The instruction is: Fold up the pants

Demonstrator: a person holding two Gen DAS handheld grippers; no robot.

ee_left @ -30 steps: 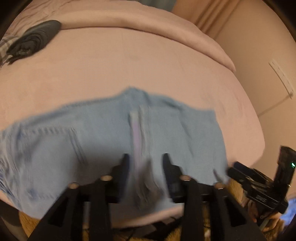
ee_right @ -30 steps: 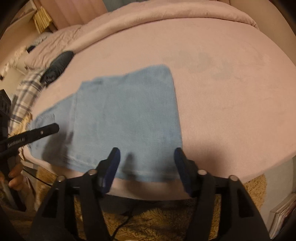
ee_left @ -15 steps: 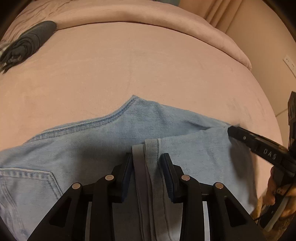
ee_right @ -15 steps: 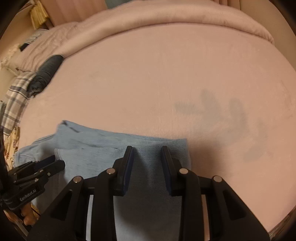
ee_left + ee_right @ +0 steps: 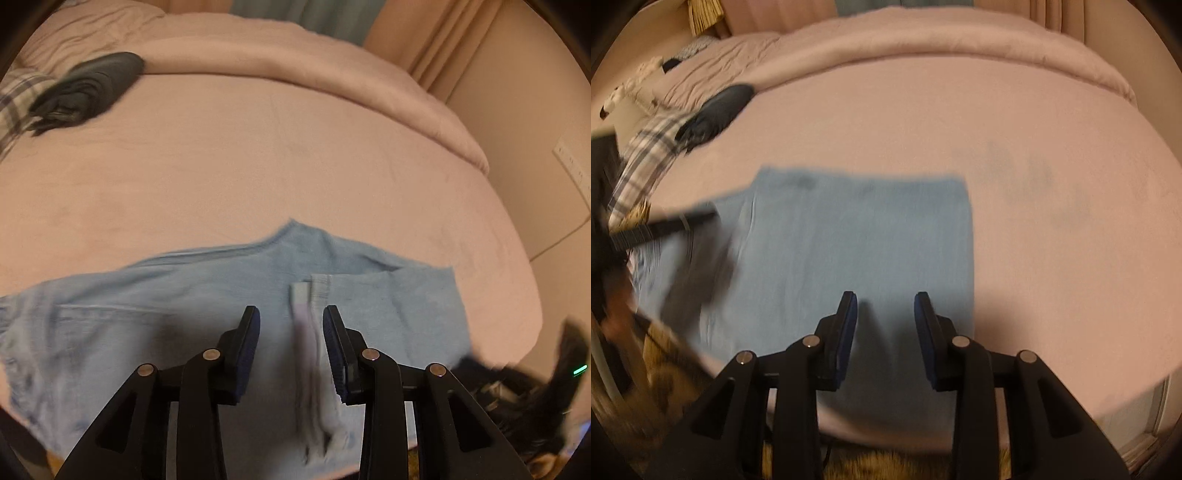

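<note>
One garment: we see a single pair of light blue denim jeans point(image 5: 207, 295), lying flat on the pink bed cover point(image 5: 258, 155) at its near edge, already doubled over, we judge.
Jeans, far side: the crotch seam comes to a point aimed toward the rolled pink duvet point(image 5: 295, 62) at the far end of the bed cover.
Hems: the two leg hems point(image 5: 310, 291) sit side by side on top of the jeans, just ahead of the left gripper.
Left gripper point(image 5: 291, 328): its jaws stand apart with nothing between the pads; it hangs over the hems and we cannot tell whether it touches the cloth.
Right gripper point(image 5: 885, 314): jaws likewise apart and empty, above the right part of the jeans point(image 5: 857, 236), near their straight right edge.
Handling: we judge the denim soft but fairly heavy and a little stiff, so it should hold a crease and not slip on the fuzzy cover.
Where to hold: we would pinch through all layers at a corner or a thick hem, one gripper at each end of the same edge, since a thin pinch may lift only the top layer.
Textures: woven denim with stitched seams; the bed cover looks like short plush, matte and smooth.
Other things: a dark bundled garment point(image 5: 88, 88) and a plaid cloth point(image 5: 650, 155) lie well apart from the jeans, toward the far left of the bed cover.
</note>
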